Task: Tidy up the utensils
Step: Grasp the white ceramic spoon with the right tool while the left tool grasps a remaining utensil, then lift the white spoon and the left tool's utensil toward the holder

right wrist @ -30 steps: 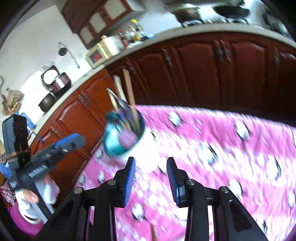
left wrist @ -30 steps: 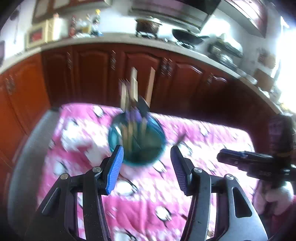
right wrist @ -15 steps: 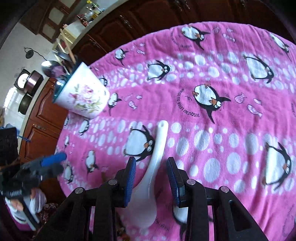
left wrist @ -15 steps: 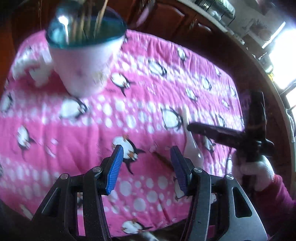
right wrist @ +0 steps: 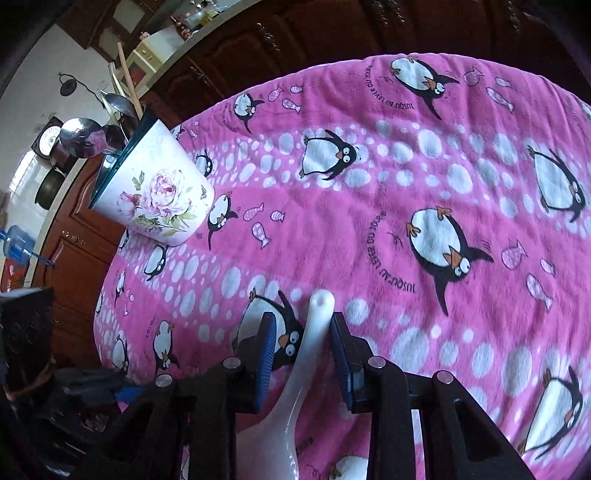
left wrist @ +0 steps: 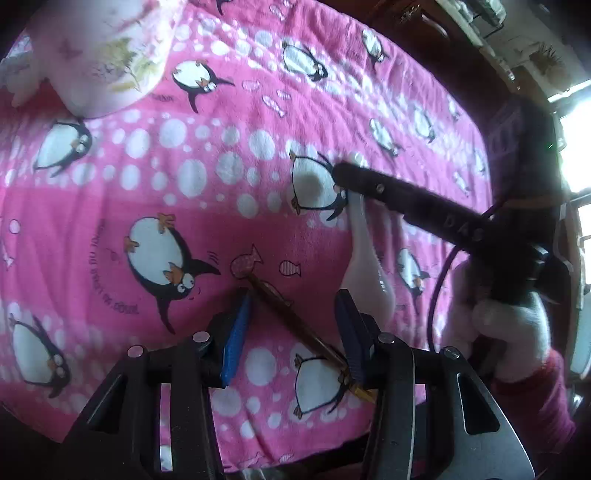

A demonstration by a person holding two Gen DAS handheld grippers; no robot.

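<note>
Right gripper (right wrist: 301, 345) astride white spoon (right wrist: 295, 387)

Light source: I'm getting daylight from a blown-out window (left wrist: 576, 155) on the left wrist view's right edge.
Exposure: pink penguin cloth (right wrist: 424, 184) reads bright and saturated; the cabinets (right wrist: 332, 33) stay dark.
Blur: floral utensil holder (left wrist: 103, 55) is soft in the left view, sharp in the right.
Edges: I see heavy fisheye bending and black vignette corners.
</note>
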